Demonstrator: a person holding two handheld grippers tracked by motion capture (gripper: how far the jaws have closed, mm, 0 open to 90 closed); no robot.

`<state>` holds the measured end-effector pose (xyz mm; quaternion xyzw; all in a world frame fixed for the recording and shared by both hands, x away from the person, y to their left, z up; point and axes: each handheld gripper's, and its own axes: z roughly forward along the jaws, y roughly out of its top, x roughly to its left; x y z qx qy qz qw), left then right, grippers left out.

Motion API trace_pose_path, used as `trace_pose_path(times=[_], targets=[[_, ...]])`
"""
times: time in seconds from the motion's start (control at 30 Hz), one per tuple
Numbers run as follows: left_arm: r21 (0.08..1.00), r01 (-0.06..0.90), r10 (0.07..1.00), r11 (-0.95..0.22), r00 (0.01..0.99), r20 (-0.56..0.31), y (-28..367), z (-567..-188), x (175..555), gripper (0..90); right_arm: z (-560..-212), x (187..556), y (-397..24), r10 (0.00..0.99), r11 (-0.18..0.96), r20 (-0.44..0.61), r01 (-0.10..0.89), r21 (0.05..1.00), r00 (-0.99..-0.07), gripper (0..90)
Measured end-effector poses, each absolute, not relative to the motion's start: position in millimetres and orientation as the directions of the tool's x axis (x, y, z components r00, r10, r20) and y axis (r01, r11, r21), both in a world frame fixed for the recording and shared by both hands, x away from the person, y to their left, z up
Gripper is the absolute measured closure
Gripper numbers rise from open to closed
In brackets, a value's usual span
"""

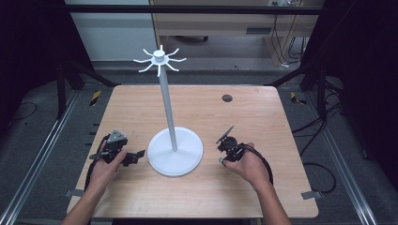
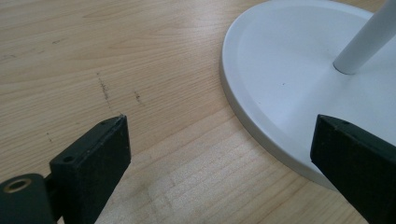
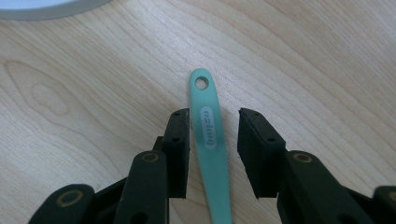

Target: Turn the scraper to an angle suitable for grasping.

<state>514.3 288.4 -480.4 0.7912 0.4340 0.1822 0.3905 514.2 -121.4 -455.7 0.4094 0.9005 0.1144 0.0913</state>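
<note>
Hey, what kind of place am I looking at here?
Most likely a lab or recording workspace, not a home: a wooden table boxed in by a dark metal frame, loose cables across the grey floor, and a white hook stand set up alone.

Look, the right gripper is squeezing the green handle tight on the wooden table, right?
Not quite. The right gripper isn't squeezing: in the right gripper view its jaws stand apart with a gap on each side of the green handle. The handle lies between them on the wooden table.
</note>
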Motion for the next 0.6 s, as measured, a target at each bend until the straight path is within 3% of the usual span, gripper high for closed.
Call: trace_pose_path(times=[0.6], targets=[[0.775,0.546,0.828,-0.319,0.559,-0.053,288.2,-480.8,514.5,4.7,-465.3,521.0,-121.4,0.736,0.664,-0.050,0.706,0.245,-0.675,70.5]])
